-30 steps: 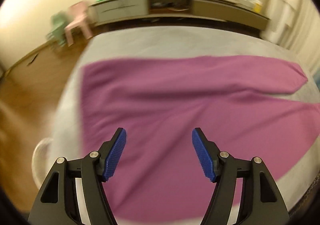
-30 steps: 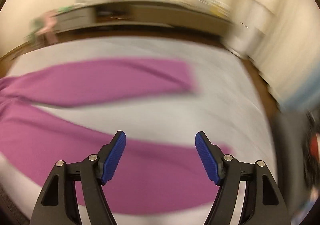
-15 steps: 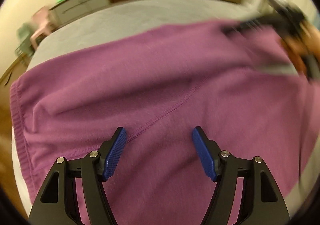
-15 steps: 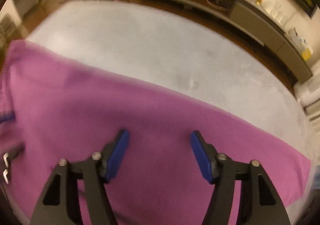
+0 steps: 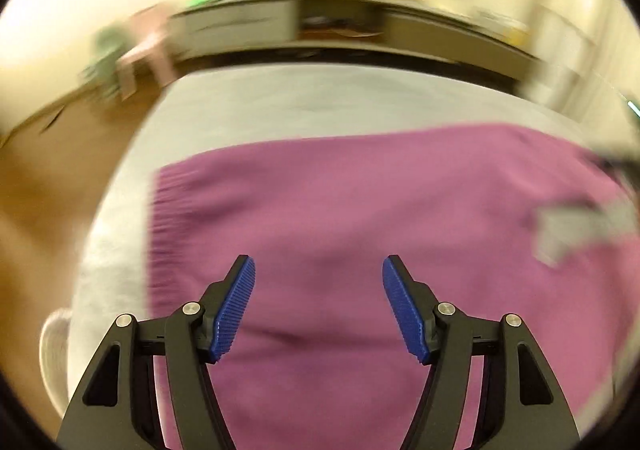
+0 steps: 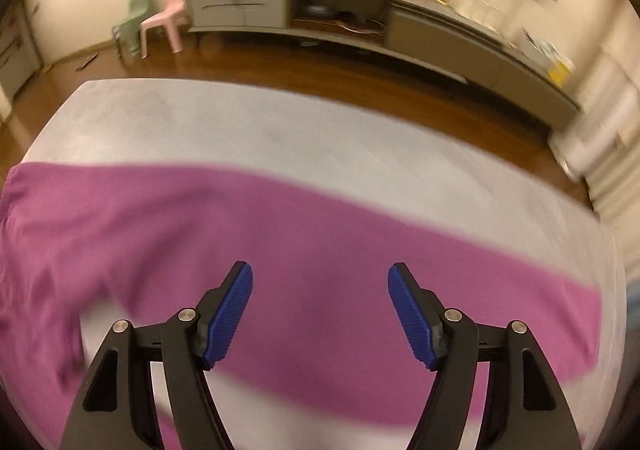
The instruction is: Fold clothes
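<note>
Purple trousers (image 5: 360, 202) lie spread flat on a grey cloth-covered surface (image 5: 320, 102), and both views are motion-blurred. Their ribbed waistband (image 5: 160, 230) forms the left edge in the left wrist view. My left gripper (image 5: 318, 262) hovers above the fabric near that end. Its jaws are closing slightly with nothing between them. In the right wrist view a trouser leg (image 6: 200, 230) runs across the grey surface (image 6: 280, 122) towards the right. My right gripper (image 6: 320, 268) hangs over this leg, its jaws opening and holding nothing.
A long low cabinet (image 6: 360, 22) lines the far wall, with a pink chair (image 6: 168, 18) and a green one (image 6: 132, 22) to its left. Wooden floor (image 5: 40, 190) surrounds the surface. A blurred grey shape (image 5: 572, 226) shows at the right edge of the left wrist view.
Half a second ago both cameras were close over the fabric. Both now sit farther back and show more of the grey surface. The right jaws narrowed and then widened again.
</note>
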### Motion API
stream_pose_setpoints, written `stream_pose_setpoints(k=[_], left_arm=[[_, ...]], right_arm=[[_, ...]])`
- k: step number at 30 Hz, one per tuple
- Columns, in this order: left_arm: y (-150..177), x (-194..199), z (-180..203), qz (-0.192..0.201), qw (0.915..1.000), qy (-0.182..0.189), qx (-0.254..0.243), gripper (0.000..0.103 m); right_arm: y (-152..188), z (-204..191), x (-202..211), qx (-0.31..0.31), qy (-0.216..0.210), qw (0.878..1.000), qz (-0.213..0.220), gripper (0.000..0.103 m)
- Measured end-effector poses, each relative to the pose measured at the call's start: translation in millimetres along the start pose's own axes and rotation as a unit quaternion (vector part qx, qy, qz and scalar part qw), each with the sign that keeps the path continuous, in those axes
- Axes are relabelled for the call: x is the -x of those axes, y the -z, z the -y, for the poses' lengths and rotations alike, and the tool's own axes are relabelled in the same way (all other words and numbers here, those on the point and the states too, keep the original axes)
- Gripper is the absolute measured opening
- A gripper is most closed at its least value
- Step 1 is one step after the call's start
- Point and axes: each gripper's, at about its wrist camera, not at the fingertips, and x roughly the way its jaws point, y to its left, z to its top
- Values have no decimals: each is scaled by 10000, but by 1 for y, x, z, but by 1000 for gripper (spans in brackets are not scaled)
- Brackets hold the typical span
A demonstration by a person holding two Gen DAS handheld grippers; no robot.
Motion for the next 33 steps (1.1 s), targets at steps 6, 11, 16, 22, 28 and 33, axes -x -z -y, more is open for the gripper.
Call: stream_pose_setpoints(k=[6,11,16,22,28,33], left_arm=[[-2,-43,-37,-416,9945,-834,485,68],[2,2,-13,-138,9976,-665,119,65],[41,38,23,-246,9977,45,-627,66],[91,22,15,-1082,9886,-257,-1018,70],[97,32,-11,-1265,9874,-802,-502,70],[51,74,15,-427,9990,51,120,70]], right_arm=[[152,46,43,-134,173,9982,-565,71],[248,133,79,-1080,647,9908,-489,71],[286,253,76,-2687,1046,9563,-479,71],[251,289,38,-2640,1008,9578,-523,72],[216,301,20,-2540,947,9592,-806,75],[151,311,58,-2483,236,9676,403,75]])
